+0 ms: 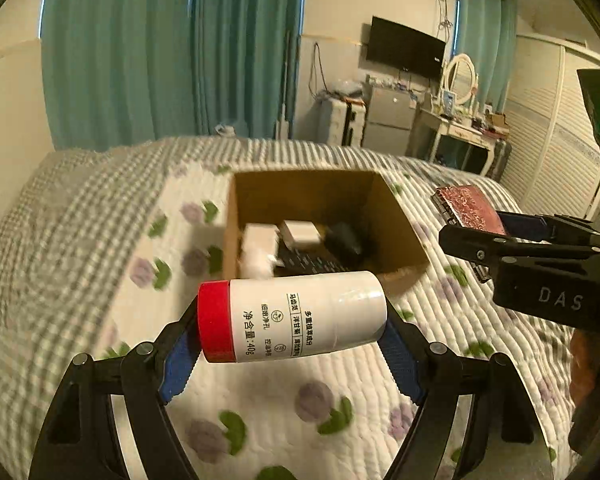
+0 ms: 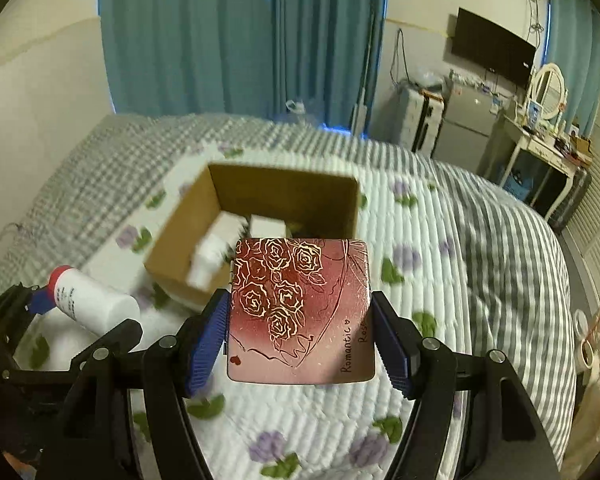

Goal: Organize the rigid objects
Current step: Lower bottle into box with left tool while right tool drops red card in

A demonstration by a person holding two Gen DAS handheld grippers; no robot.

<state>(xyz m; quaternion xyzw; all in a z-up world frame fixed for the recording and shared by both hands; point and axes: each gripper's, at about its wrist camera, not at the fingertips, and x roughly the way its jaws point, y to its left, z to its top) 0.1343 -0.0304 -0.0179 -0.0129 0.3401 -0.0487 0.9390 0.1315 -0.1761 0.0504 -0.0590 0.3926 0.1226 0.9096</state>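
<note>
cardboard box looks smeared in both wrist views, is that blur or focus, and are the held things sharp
Left wrist view: box and quilt streaked by motion blur, held bottle sharp with readable print. Right wrist view: box smeared likewise, held rose tin crisp. Both views bend the room at the edges.

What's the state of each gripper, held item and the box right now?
left gripper: shut on the white bottle
white bottle: held sideways above the quilt, red cap on
right gripper: shut on the rose tin
rose tin: lid closed, held flat above the bed
cardboard box: open top, on the bed, already holding white items and dark ones
</note>
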